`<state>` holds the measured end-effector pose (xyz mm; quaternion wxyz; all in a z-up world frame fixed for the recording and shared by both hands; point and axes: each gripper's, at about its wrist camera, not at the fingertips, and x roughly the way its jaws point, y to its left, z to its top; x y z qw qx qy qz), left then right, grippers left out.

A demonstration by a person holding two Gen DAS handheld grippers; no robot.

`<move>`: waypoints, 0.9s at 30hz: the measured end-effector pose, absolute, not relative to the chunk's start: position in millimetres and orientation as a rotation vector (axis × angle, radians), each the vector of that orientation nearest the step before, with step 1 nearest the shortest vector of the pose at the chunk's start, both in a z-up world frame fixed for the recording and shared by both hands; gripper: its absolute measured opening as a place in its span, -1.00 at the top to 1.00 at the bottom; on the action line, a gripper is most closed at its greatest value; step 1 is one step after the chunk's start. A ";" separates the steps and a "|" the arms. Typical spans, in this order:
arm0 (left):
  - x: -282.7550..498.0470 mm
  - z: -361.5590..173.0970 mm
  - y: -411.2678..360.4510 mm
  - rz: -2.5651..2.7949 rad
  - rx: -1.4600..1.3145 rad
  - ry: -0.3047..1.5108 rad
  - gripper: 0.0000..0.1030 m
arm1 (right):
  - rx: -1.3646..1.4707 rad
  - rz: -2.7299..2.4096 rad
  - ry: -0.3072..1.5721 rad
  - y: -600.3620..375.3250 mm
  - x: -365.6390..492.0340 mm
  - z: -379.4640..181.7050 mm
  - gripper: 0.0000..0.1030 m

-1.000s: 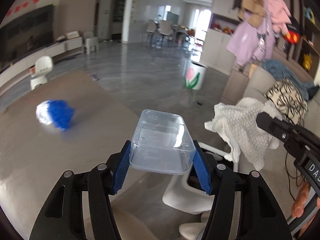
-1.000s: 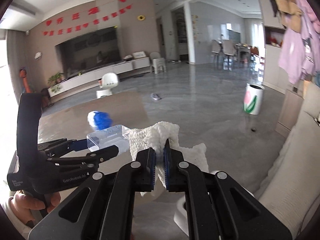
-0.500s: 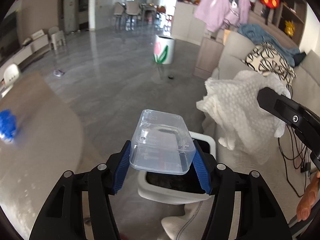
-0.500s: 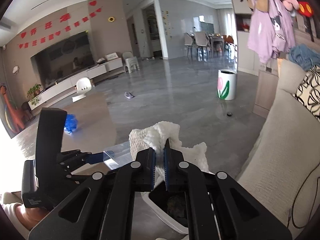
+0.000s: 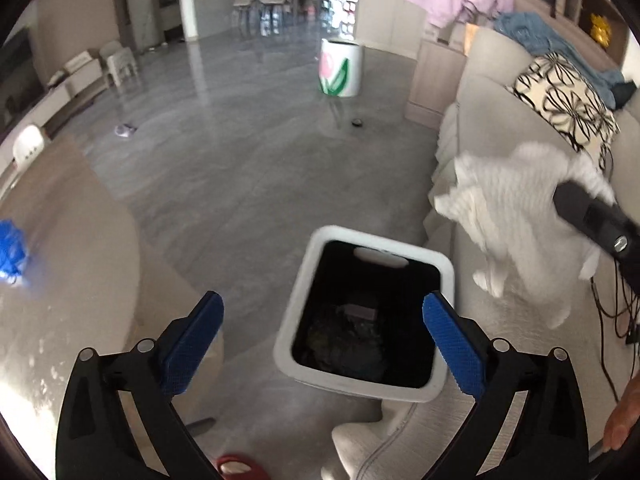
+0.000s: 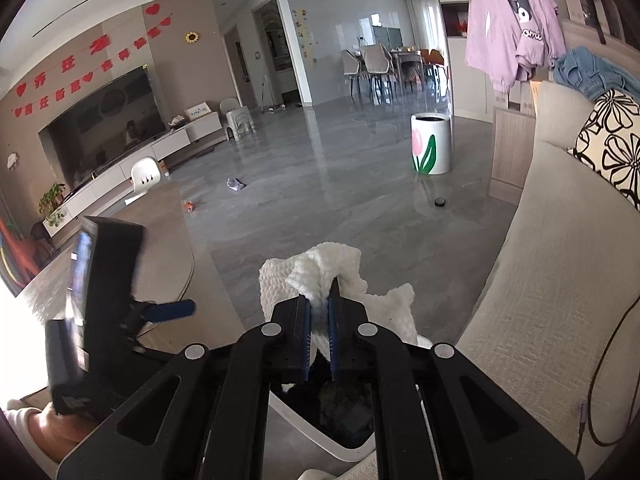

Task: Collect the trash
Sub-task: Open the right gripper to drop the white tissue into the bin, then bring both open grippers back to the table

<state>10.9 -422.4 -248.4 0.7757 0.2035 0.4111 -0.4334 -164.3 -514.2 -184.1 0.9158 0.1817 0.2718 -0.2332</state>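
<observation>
My left gripper [image 5: 322, 334] is open and empty, its blue pads wide apart right above a white trash bin [image 5: 304, 304] with a black liner and dark rubbish inside. My right gripper [image 6: 320, 320] is shut on a crumpled white paper towel [image 6: 320, 268] and holds it over the same bin [image 6: 344, 446]. The towel [image 5: 508, 216] and right gripper also show at the right in the left wrist view. The clear plastic container is no longer visible. A blue and white crumpled wad [image 5: 10, 254] lies on the brown table [image 5: 72, 280] at the left.
A beige sofa [image 6: 560, 280] with a patterned cushion stands on the right. A white bin with a tulip print [image 6: 431, 144] stands further off on the grey floor. A small black object [image 6: 440, 202] and a scrap [image 6: 236, 184] lie on the floor.
My left gripper has opened and the clear plastic container is gone from its pads. Both grippers have swung from the table to above the trash bin. The right gripper still holds the towel.
</observation>
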 end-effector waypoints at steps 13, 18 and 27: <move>55.0 -224.7 -375.9 -0.788 0.330 0.833 -0.91 | 0.414 -0.491 0.696 -533.7 -121.0 -229.3 -0.91; 66.3 -217.3 -356.3 -0.745 0.298 0.814 -0.91 | 0.401 -0.475 0.660 -526.2 -119.7 -213.6 -0.91; 106.3 -197.2 -302.1 -0.614 0.212 0.765 -0.91 | 0.308 -0.356 0.593 -487.3 -82.1 -176.6 -0.91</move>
